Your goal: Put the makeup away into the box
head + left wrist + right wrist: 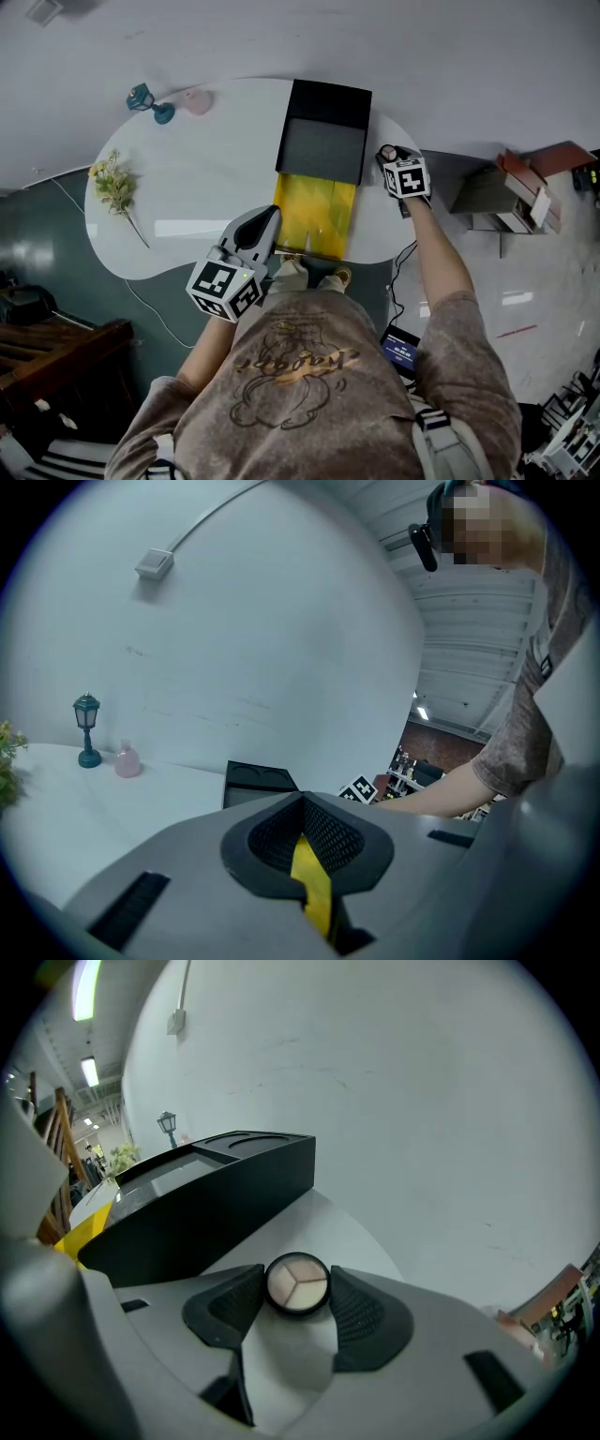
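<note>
Left gripper (pixel 305 829) clamps yellow flap (pixel 312 885); right gripper (pixel 298 1277) clamps compact (pixel 298 1287) beside black box (pixel 323 150); lantern (pixel 142 97), flowers (pixel 113 185) well apart.

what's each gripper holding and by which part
Right hand-held gripper: round compact, pinched across its sides. Left hand-held gripper: a yellow flap at the box, by its edge.

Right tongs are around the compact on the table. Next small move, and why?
Probably lift straight up. The right tongs seem shut on the round compact, which rests on the white table beside the black box; it must clear the box wall before going in. The left tongs grip a yellow strip.
</note>
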The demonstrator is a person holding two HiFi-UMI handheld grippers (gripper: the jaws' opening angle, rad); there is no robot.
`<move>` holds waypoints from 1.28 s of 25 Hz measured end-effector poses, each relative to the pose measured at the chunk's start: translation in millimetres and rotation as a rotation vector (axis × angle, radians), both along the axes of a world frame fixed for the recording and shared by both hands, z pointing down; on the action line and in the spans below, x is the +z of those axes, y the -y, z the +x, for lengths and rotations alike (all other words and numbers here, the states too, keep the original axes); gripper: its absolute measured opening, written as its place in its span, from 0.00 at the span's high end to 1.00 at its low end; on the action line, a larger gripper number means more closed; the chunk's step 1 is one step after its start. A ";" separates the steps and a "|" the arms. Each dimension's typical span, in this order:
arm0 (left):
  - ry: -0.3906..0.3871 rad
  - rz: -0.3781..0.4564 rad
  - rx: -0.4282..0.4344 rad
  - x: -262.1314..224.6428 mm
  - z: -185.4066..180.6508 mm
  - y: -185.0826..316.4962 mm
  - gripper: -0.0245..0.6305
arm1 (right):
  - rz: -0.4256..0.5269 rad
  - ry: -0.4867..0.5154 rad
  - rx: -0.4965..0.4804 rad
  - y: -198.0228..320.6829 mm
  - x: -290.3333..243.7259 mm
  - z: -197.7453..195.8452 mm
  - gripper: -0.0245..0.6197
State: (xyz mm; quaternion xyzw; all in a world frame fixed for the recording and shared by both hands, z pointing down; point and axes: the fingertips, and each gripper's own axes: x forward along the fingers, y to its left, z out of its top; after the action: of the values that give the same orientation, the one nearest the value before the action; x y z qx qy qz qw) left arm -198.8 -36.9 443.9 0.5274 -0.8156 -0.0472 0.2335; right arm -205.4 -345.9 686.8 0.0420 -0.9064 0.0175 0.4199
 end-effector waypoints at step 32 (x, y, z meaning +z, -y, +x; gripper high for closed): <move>-0.010 0.106 0.102 -16.1 23.6 25.9 0.93 | -0.010 0.373 -0.106 -58.5 -216.1 55.5 0.61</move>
State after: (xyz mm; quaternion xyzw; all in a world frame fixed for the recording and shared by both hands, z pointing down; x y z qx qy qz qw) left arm -175.2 -62.8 427.8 0.5795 -0.7829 -0.0810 0.2115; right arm -149.9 -287.5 470.7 -0.0119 -0.9694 0.0073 0.2451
